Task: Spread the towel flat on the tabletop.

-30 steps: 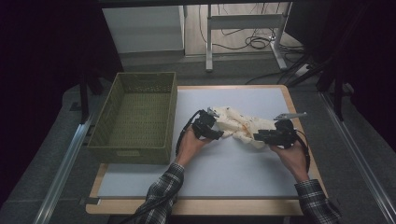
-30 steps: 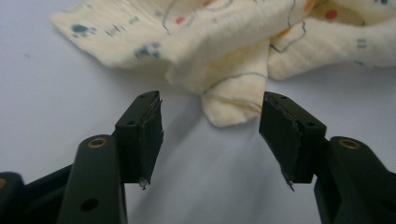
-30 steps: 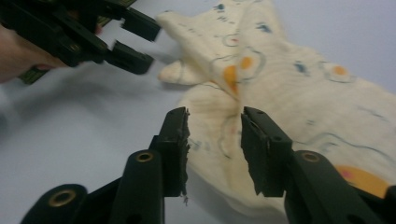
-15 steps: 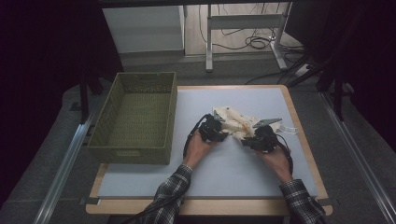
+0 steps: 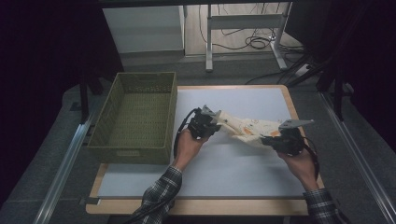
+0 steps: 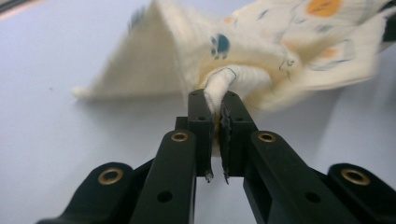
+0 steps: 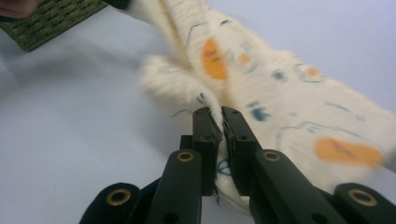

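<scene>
With both the left gripper (image 5: pixel 215 125) and right gripper (image 5: pixel 267 140) clamped on the printed cloth (image 5: pixel 247 128) above the white mat (image 5: pixel 224 163), each should pull outward evenly, keeping it taut and level.

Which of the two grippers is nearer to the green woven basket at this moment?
Left. The left gripper, shut on the cream printed cloth, is just beside the green woven basket. The right gripper grips the cloth's far end, much farther away.
</scene>
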A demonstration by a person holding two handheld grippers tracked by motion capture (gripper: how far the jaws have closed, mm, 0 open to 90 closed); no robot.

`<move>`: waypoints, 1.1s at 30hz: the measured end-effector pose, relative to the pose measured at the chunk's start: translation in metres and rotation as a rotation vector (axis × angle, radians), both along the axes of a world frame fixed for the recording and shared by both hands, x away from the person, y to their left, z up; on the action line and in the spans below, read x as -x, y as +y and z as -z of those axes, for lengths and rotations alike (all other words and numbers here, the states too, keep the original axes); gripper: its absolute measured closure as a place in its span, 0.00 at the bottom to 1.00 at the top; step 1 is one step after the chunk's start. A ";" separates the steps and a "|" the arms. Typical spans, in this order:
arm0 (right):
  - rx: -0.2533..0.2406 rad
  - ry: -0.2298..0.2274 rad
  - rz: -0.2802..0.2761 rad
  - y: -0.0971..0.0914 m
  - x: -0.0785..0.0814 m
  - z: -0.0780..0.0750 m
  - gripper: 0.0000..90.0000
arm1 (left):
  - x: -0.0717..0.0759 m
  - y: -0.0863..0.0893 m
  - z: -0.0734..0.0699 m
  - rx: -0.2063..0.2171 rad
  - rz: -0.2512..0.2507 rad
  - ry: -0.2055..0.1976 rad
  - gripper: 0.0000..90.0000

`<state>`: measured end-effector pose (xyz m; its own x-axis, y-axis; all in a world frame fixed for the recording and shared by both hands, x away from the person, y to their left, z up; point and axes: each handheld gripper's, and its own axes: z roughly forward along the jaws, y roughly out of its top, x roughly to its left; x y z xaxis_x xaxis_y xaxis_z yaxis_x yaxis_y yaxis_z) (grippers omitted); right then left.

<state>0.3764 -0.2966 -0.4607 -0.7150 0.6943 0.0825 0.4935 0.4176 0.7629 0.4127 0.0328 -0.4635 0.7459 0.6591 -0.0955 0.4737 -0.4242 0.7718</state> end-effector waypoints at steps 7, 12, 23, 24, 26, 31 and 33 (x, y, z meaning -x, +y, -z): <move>-0.014 0.032 0.062 -0.037 0.006 -0.001 0.75 | 0.008 0.007 0.007 -0.031 -0.031 0.078 0.81; -0.024 0.064 0.081 -0.051 0.017 0.012 0.69 | 0.018 0.005 0.029 -0.048 -0.025 0.112 0.62; -0.080 0.113 -0.024 -0.030 0.042 0.018 0.71 | 0.028 0.013 0.046 -0.122 -0.103 0.080 0.44; -0.081 0.121 -0.042 -0.023 0.042 0.022 0.70 | 0.029 0.014 0.048 -0.125 -0.111 0.079 0.44; -0.074 0.135 -0.077 -0.008 0.043 0.030 0.70 | 0.028 0.016 0.051 -0.138 -0.117 0.077 0.44; -0.035 0.134 -0.087 0.006 0.046 0.042 0.68 | 0.030 0.021 0.054 -0.106 -0.109 0.083 0.44; -0.043 0.132 -0.080 0.002 0.047 0.040 0.68 | 0.033 0.025 0.053 -0.088 -0.100 0.085 0.44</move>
<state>0.3294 -0.2947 -0.5010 -0.7486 0.6297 0.2076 0.5572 0.4278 0.7117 0.3800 0.0575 -0.5169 0.6676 0.7386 -0.0939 0.5792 -0.4359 0.6888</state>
